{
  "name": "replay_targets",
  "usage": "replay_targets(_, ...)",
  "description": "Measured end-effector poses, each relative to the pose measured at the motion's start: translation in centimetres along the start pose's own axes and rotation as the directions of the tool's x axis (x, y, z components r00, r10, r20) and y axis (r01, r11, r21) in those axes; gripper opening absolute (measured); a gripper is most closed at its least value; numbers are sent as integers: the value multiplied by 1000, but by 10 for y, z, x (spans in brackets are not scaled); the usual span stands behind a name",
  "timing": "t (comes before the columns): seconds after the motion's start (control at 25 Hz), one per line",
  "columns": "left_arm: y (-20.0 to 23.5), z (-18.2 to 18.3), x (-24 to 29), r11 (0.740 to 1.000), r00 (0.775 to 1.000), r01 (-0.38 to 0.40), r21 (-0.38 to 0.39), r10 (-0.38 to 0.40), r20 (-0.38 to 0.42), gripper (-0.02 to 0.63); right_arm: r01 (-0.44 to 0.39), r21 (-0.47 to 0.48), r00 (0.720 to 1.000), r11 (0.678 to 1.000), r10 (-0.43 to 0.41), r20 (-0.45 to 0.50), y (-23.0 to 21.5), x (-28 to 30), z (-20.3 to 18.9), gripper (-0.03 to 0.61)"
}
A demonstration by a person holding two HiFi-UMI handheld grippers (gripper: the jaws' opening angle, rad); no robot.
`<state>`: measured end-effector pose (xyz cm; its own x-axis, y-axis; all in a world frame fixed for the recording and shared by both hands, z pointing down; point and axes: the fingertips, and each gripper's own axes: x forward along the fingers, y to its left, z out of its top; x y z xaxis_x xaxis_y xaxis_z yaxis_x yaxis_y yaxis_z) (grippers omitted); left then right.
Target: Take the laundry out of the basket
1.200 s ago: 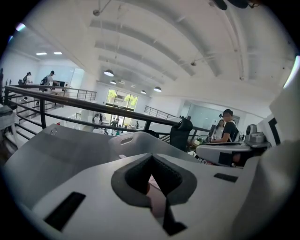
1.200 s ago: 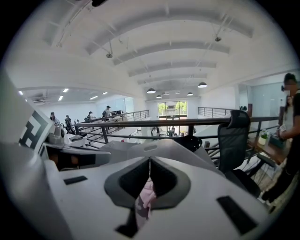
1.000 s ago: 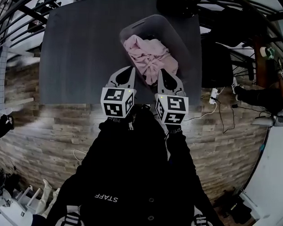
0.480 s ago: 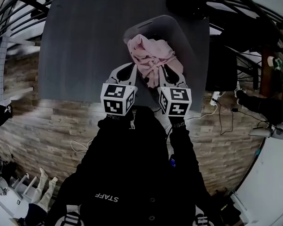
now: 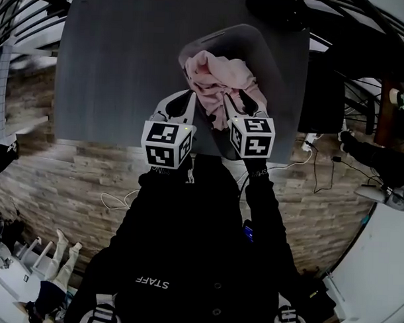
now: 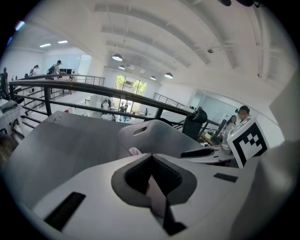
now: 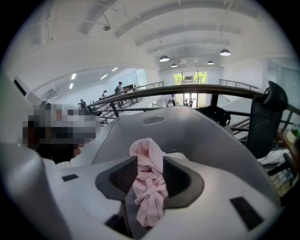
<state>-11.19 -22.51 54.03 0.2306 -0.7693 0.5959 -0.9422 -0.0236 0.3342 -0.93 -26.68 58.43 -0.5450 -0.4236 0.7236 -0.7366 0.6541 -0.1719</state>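
A grey laundry basket (image 5: 259,53) stands on the dark grey table (image 5: 119,68). A bunched pink garment (image 5: 218,75) rises over the basket's near rim. My left gripper (image 5: 181,105) is at the garment's left edge; in the left gripper view its jaws (image 6: 151,185) are shut on a thin pink fold. My right gripper (image 5: 240,100) is at the garment's near right side. Its jaws have just been opening, and a wad of the pink garment (image 7: 149,187) still lies between the parted pads (image 7: 123,177). The basket wall (image 7: 197,136) fills the view behind.
A black office chair (image 5: 323,89) stands right of the table, with cables (image 5: 314,161) on the wooden floor beside it. Black railings run behind the table (image 6: 70,86). The table's near edge (image 5: 110,146) lies just under both grippers. People stand far off (image 6: 241,112).
The pink garment has come up out of the basket and bunched toward the near rim. Both grippers have shifted with it, and the right jaws have parted.
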Motion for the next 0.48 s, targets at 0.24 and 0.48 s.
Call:
replay_targets(0.24, 3, 5, 16, 1000, 1000, 3, -2, -3, -15, 0, -6, 11, 999, 1000, 7, -52, -8, 18, -10, 197)
replay_targets(0.48, 1, 6, 27, 1000, 1000, 3, 3, -3, -26, 0, -43, 10, 987, 999, 44, -155, -16, 48, -38, 280)
